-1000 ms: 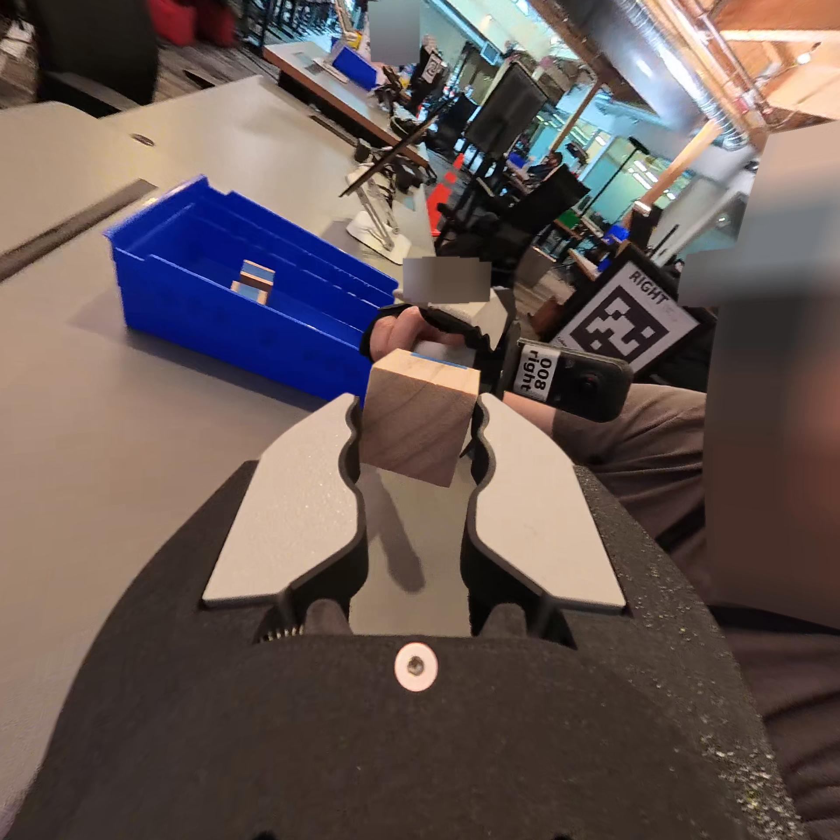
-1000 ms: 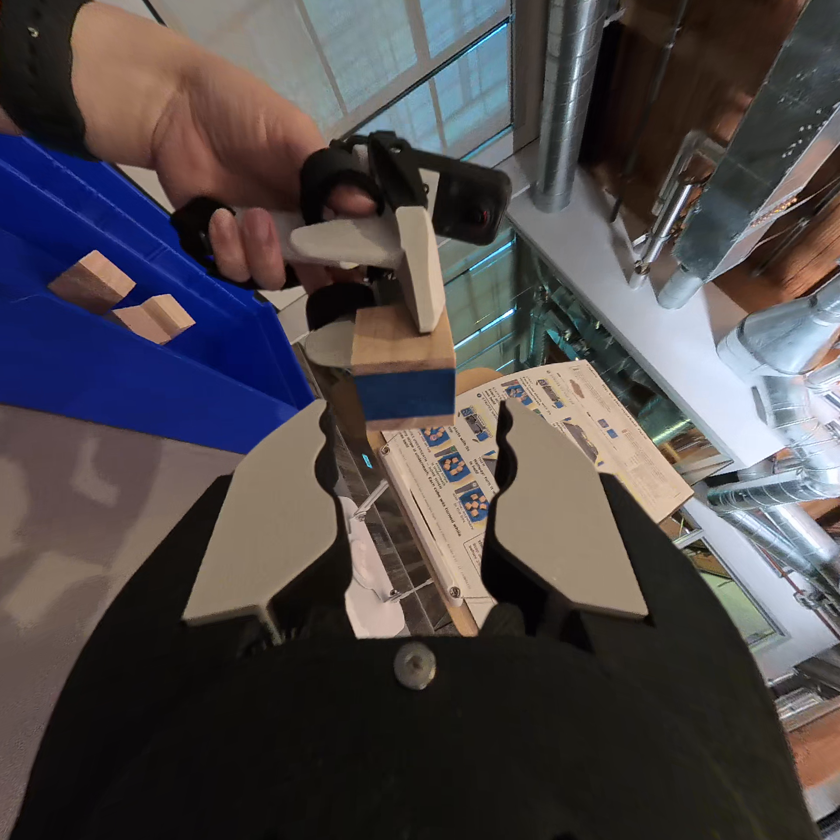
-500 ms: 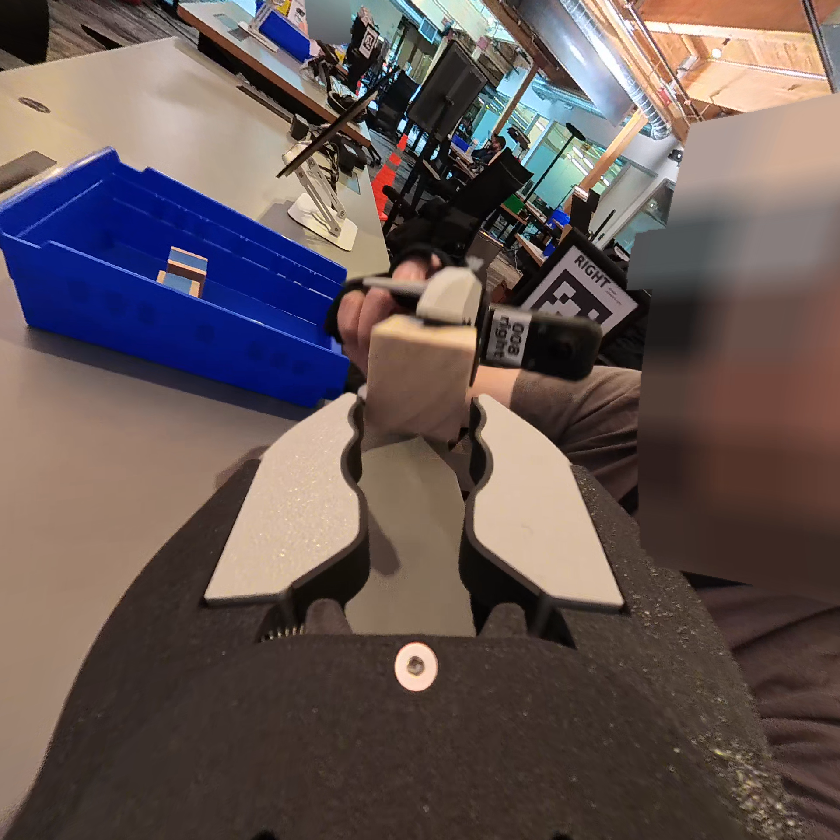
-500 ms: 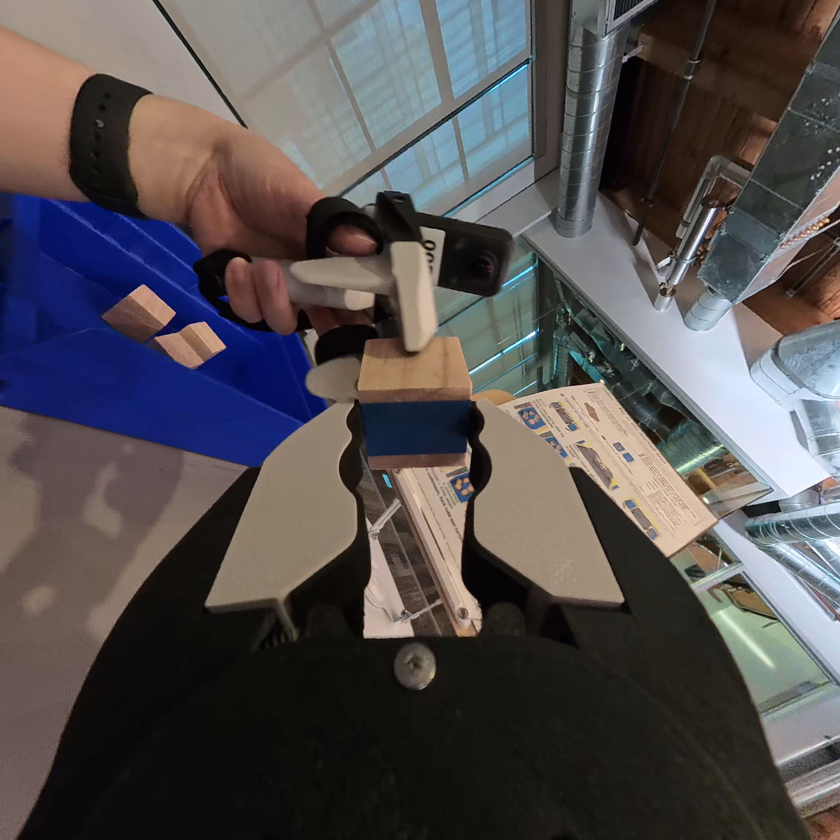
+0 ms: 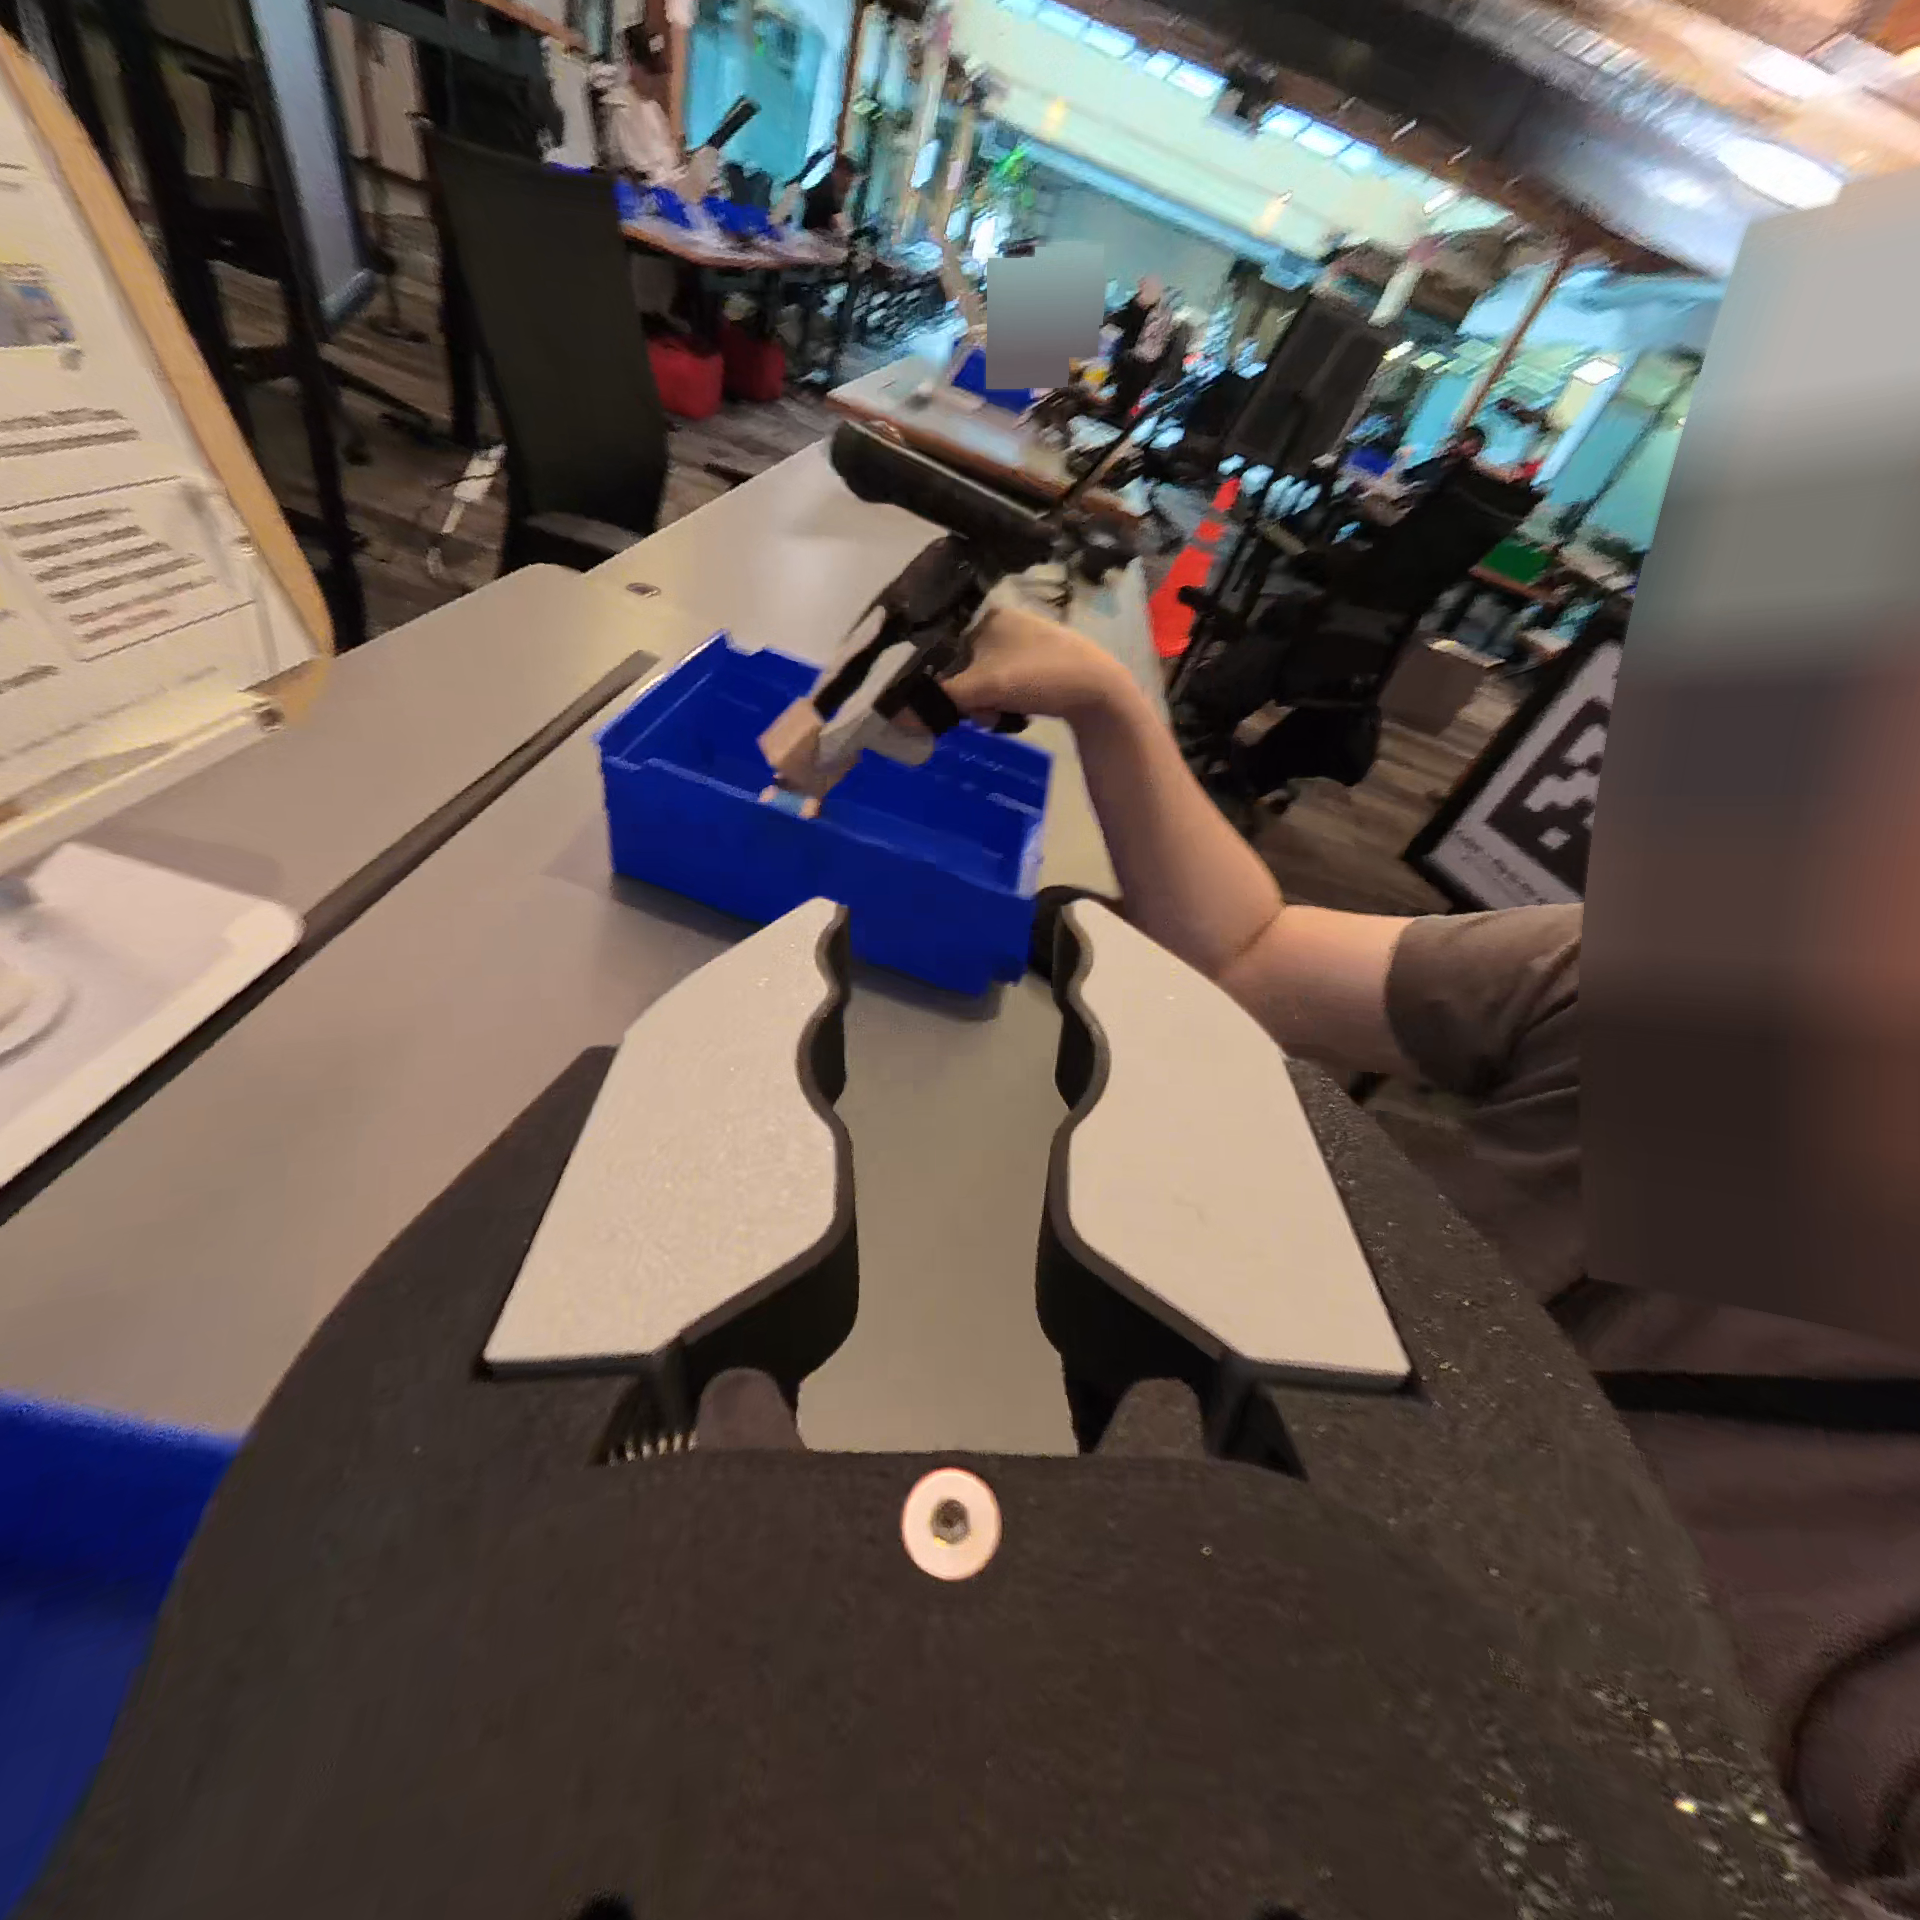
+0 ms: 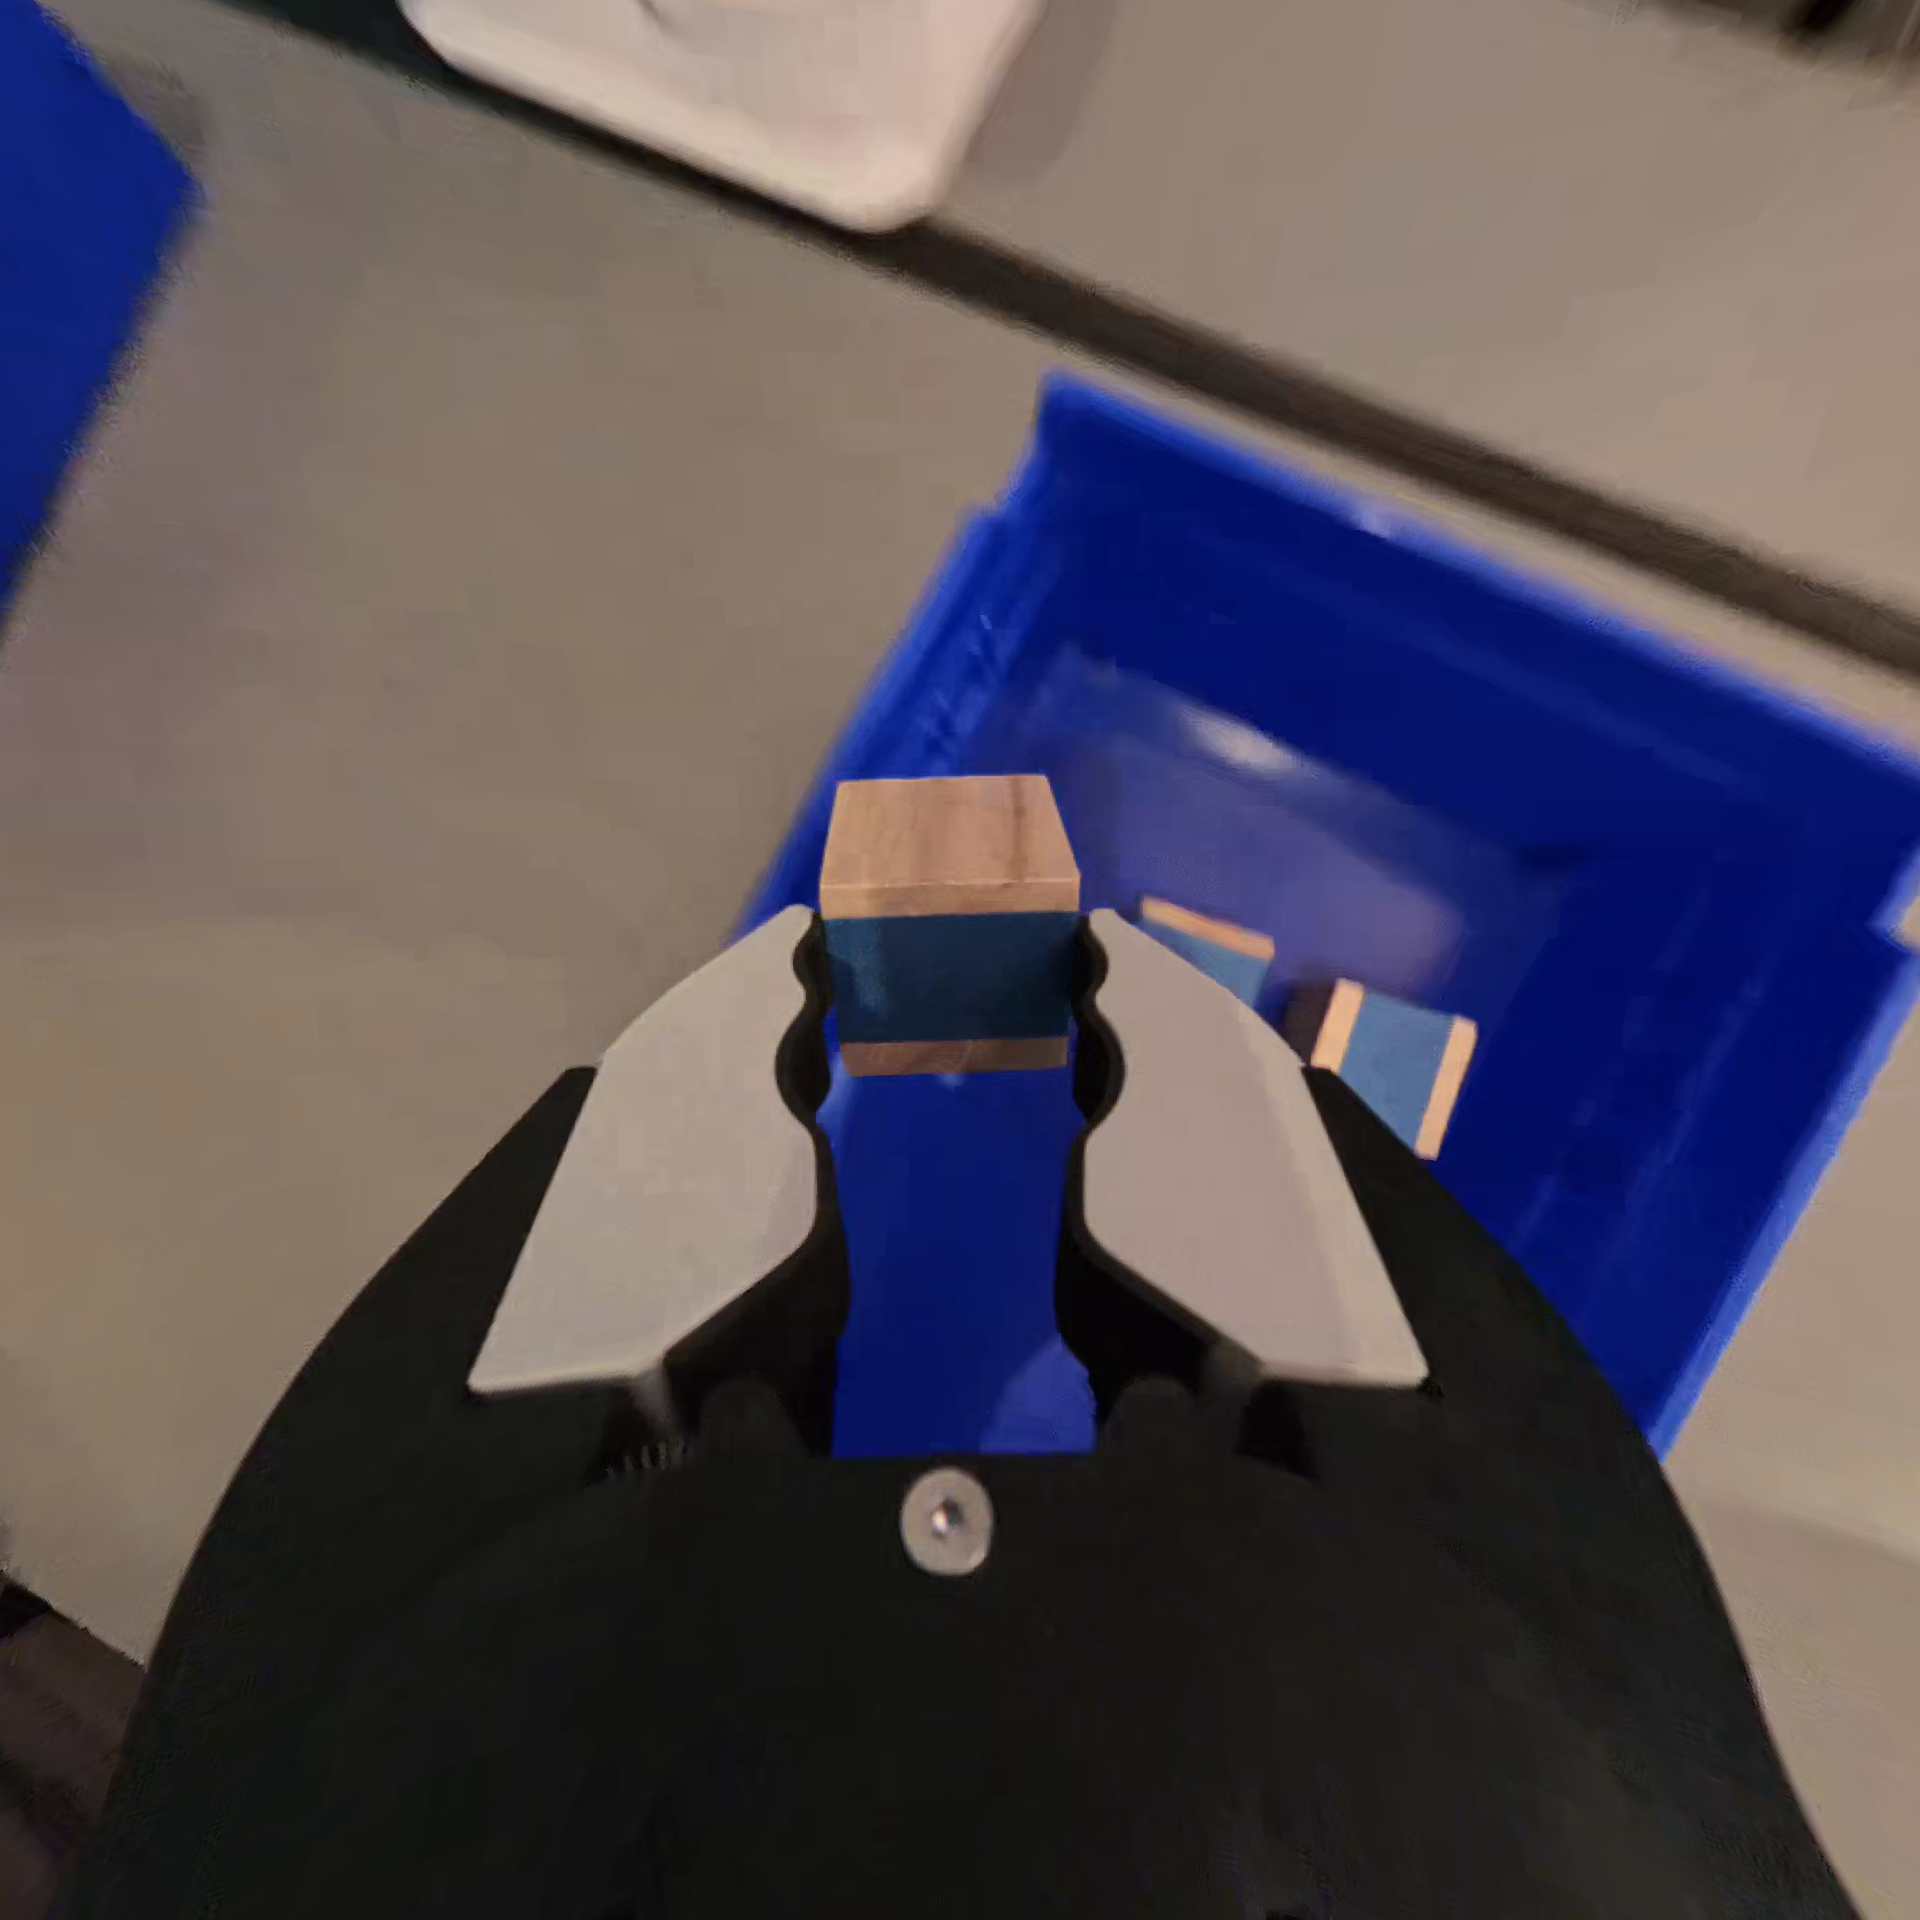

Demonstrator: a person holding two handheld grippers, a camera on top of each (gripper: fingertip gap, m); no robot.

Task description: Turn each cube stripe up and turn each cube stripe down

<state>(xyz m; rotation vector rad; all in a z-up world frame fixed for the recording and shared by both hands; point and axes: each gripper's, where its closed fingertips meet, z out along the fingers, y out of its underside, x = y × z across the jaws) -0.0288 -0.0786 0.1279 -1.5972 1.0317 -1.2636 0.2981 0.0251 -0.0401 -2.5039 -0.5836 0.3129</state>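
Note:
My right gripper (image 6: 951, 966) is shut on a wooden cube (image 6: 948, 914) with a dark blue stripe; both pads press its sides and the stripe faces the camera. It holds the cube above the near-left corner of a blue bin (image 6: 1351, 561). Two striped cubes (image 6: 1392, 1060) (image 6: 1216, 956) lie inside the bin. My left gripper (image 5: 948, 935) is open and empty above the grey table, short of the same bin (image 5: 914, 883). The left wrist view also shows the right gripper (image 5: 842, 717) tilted down over the bin with the cube (image 5: 792, 743) at its tips.
A second blue bin (image 5: 83, 1558) sits at the lower left and also shows in the right wrist view (image 6: 62, 312). A paper board (image 5: 104, 468) on a white base (image 5: 104, 966) stands on the left. A dark seam (image 5: 468, 790) crosses the table. The person's forearm (image 5: 1195, 831) reaches past the bin's right end.
The cube passed from my left gripper to my right: the right pads closed on it, the left let go. The right gripper swung down with it over the bin; the left drew back.

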